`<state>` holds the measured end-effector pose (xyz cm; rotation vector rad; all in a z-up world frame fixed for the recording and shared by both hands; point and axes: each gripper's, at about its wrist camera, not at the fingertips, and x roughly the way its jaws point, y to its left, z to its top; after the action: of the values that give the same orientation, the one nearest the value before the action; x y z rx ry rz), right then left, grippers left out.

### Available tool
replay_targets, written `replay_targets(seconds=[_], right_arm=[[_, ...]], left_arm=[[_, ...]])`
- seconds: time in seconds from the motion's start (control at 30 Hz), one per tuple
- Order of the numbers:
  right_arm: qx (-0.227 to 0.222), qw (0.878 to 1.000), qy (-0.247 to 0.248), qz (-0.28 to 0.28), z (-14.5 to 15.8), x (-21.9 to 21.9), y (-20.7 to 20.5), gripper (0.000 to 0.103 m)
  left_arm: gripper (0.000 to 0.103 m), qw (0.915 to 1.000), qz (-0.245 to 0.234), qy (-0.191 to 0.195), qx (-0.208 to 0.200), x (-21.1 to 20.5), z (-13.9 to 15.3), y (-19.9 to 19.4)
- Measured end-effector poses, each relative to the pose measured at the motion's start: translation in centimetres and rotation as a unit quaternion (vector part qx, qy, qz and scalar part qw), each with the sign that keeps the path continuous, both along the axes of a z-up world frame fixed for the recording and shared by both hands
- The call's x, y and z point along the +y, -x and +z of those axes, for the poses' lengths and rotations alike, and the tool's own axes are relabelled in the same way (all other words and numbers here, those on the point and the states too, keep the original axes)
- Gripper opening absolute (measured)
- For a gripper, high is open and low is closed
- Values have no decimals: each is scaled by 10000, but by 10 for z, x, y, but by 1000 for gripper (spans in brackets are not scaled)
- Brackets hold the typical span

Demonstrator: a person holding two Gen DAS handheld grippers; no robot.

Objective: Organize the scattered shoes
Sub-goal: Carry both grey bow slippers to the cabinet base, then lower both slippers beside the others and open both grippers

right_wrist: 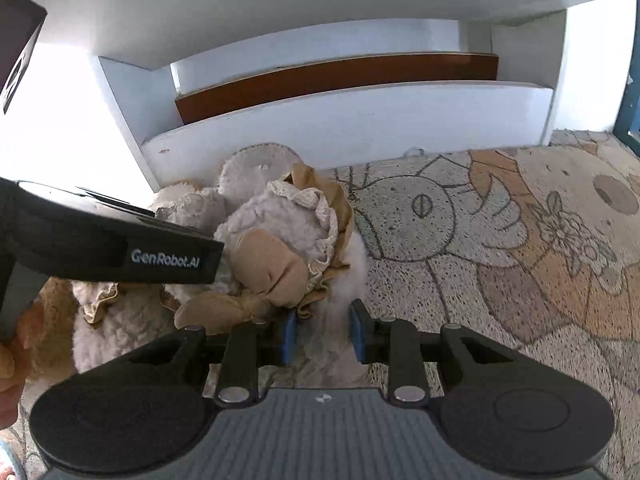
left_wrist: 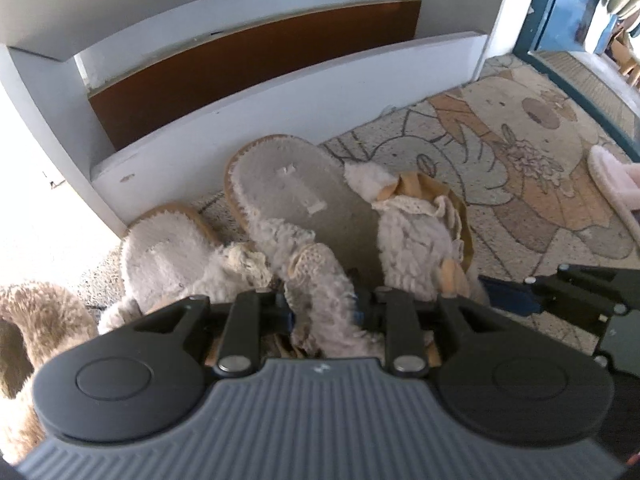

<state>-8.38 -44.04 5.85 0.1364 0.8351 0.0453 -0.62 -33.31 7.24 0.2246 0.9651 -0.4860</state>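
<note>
While both grippers hold one fleecy slipper [left_wrist: 304, 216] by its upper, it hangs sole-up just in front of the white shoe rack [left_wrist: 280, 92], over the patterned mat [left_wrist: 520, 184]. The left gripper [left_wrist: 324, 304] is clamped on the woolly strap; the right gripper [right_wrist: 324, 332] pinches white fluff at the slipper's edge. Its mate [left_wrist: 168, 248] lies on the floor beside the rack, and a pink slipper [left_wrist: 616, 184] sits well apart. This looks like the placing step: next, the slipper likely needs turning sole-down and setting beside its mate or into the rack.
</note>
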Motion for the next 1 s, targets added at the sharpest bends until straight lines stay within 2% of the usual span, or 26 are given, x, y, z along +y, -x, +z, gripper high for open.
replay_targets(seconds=[0.1, 0.23, 0.37, 0.43, 0.53, 0.6, 0.77, 0.83, 0.9, 1.0], right_arm=[[-42, 9999, 6, -107, -1, 4, -2, 34], [-97, 9990, -21, -425, -7, 4, -1, 42], [-149, 9978, -100, -636, -9, 2, 4, 46], [-168, 9973, -112, -707, -8, 2, 8, 49], [-188, 9965, -162, -804, -7, 1, 17, 52], [-184, 9962, -226, -820, -7, 0, 21, 52], [-106, 9957, -419, -825, -9, -1, 22, 52], [-146, 9950, -513, -847, -7, -2, 25, 52], [-173, 9944, -542, -892, -6, -1, 27, 57], [-262, 9927, -588, -1016, -2, 1, 38, 68]], left_arm=[[25, 10000, 60, -7, -1, 0, -1, -4], [25, 9999, 90, -51, -30, -3, -3, -6], [30, 9999, 93, -67, -78, -5, -2, -4], [35, 9999, 75, -81, -127, -5, 0, -2], [51, 9997, 75, -86, -210, -6, 3, 0], [76, 9992, 103, -152, -353, -8, 5, 2], [78, 9994, 91, -134, -290, -6, 4, -4], [85, 9992, 118, -163, -353, -3, 6, -6], [103, 9974, 305, -306, -581, -1, 10, -6], [103, 9967, 284, -320, -690, -2, 14, -2]])
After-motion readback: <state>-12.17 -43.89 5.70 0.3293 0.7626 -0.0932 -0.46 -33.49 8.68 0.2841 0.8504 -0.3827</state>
